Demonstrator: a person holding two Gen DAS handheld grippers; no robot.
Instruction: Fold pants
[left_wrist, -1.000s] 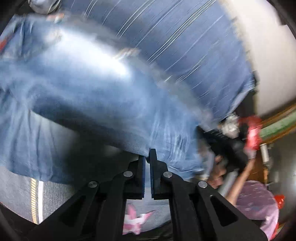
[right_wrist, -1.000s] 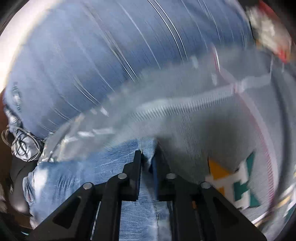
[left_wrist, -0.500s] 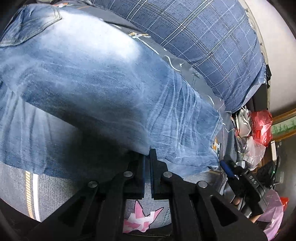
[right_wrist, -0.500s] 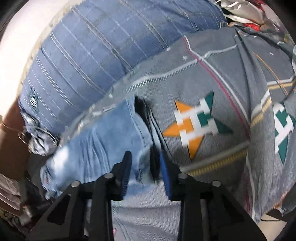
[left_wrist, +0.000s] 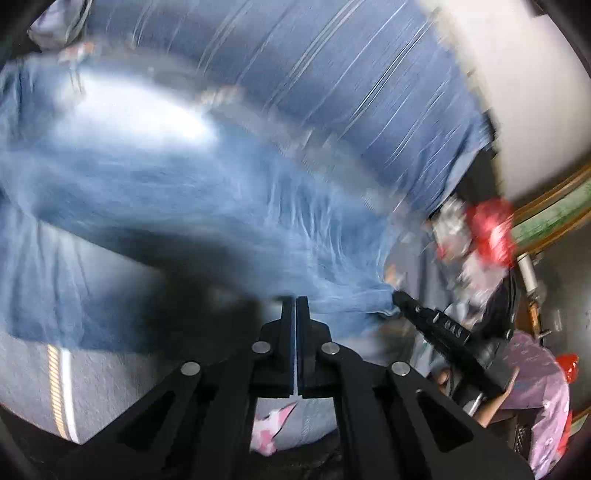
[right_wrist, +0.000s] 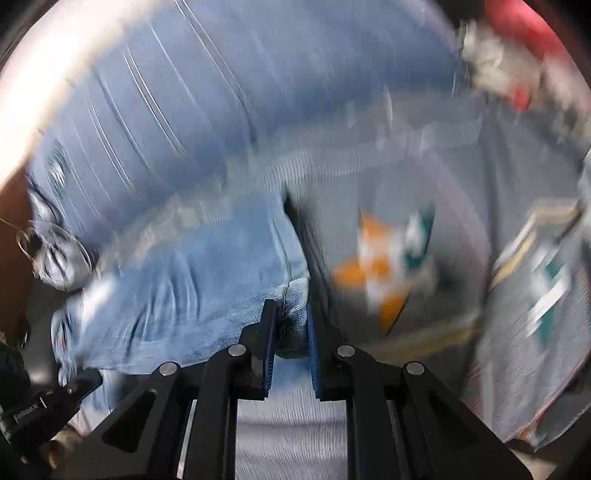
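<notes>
Left tool (left_wrist: 296, 301) clamped on jeans (left_wrist: 177, 177), right tool (right_wrist: 290, 308) closing around hem (right_wrist: 293, 295)

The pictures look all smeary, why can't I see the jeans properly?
Left wrist view: motion blur streaks the jeans and plaid pillow, a bright washed-out patch sits on the denim, a dark shadow under the fold; only the left gripper is sharp. Right wrist view: the star-patterned blanket smears sideways, while the right gripper and the hem between its closing jaws stay fairly clear.
</notes>
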